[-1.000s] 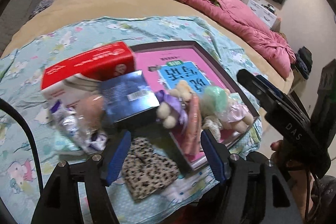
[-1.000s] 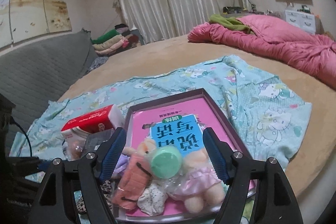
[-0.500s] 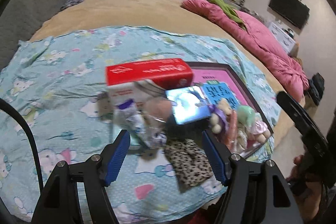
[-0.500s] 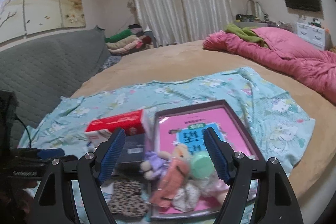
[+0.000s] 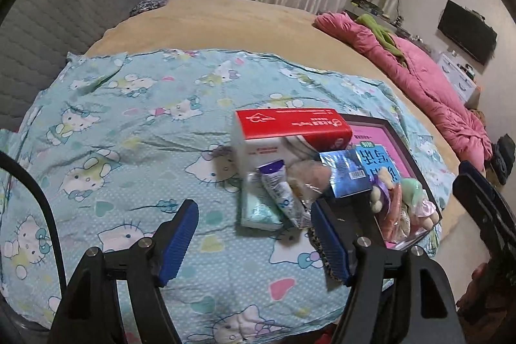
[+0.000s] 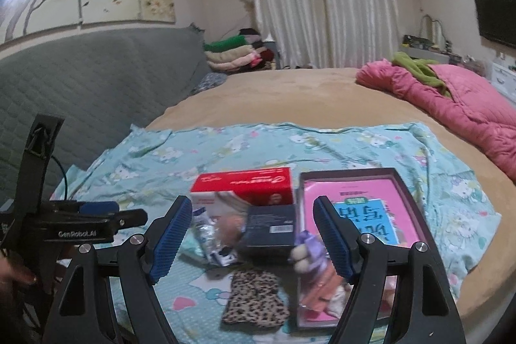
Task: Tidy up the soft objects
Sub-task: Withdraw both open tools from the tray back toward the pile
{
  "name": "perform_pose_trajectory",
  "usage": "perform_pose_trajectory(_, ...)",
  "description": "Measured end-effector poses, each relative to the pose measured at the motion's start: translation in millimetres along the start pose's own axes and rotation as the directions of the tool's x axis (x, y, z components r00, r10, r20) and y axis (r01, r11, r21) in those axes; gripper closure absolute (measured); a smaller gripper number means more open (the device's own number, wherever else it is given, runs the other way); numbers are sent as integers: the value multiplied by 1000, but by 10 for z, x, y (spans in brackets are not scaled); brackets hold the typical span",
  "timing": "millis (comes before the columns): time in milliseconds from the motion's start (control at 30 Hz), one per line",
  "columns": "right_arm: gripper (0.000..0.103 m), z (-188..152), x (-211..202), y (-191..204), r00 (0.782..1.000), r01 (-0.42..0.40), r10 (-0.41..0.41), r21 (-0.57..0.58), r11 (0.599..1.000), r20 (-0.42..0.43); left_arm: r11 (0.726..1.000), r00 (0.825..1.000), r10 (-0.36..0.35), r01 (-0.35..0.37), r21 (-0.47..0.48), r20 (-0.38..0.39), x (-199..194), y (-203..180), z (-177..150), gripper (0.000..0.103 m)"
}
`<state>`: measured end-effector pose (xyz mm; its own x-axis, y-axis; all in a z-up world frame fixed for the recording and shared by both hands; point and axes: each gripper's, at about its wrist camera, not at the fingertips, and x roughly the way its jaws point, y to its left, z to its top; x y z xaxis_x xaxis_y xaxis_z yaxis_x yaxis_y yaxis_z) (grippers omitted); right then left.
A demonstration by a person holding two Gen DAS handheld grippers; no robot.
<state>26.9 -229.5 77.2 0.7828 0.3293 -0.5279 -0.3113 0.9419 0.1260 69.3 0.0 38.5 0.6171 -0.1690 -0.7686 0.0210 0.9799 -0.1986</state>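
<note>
A pile lies on the Hello Kitty sheet (image 5: 129, 124): a red-and-white box (image 5: 290, 131), a dark blue box (image 5: 348, 173), a tube (image 5: 277, 186), a teal tissue pack (image 5: 258, 211), bagged plush toys (image 5: 403, 205) and a leopard-print cloth (image 6: 254, 302). The plush toys (image 6: 312, 273) rest on a pink book (image 6: 364, 208) in a dark frame. My left gripper (image 5: 254, 234) hovers open over bare sheet, left of the pile. My right gripper (image 6: 251, 234) stands open above the dark blue box (image 6: 269, 224), nothing between its fingers.
A pink quilt (image 6: 458, 99) lies on the tan bed at the far right. Folded clothes (image 6: 235, 54) are stacked by the curtain, and a grey padded headboard (image 6: 80, 79) runs along the left. The left gripper (image 6: 129, 213) shows at the left edge of the right wrist view.
Both grippers have drawn back and up from the pile, the left one swinging leftwards over bare sheet. The pile looks smaller and lies as before.
</note>
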Motion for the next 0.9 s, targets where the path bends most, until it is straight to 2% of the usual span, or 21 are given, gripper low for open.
perform_pose_trajectory(167, 24, -36, 88, 143, 1000, -6, 5, -27, 1000, -24, 1000, 1000, 5, -6, -16, -15, 65, 135, -61, 31)
perform_pose_trajectory(400, 24, -257, 355, 299, 993, -3, -6, -81, 997, -120, 999, 999, -18, 16, -36, -48, 282, 233, -176, 31)
perform_pose_trajectory(567, 24, -390, 546, 284, 986, 4, -18, -81, 997, -166, 999, 996, -35, 31, -44, -86, 516, 257, -268, 31)
perform_pose_trajectory(900, 24, -459, 836, 216, 978, 37, -55, -90, 995, -200, 995, 985, -92, 84, -56, -147, 958, 267, -266, 31)
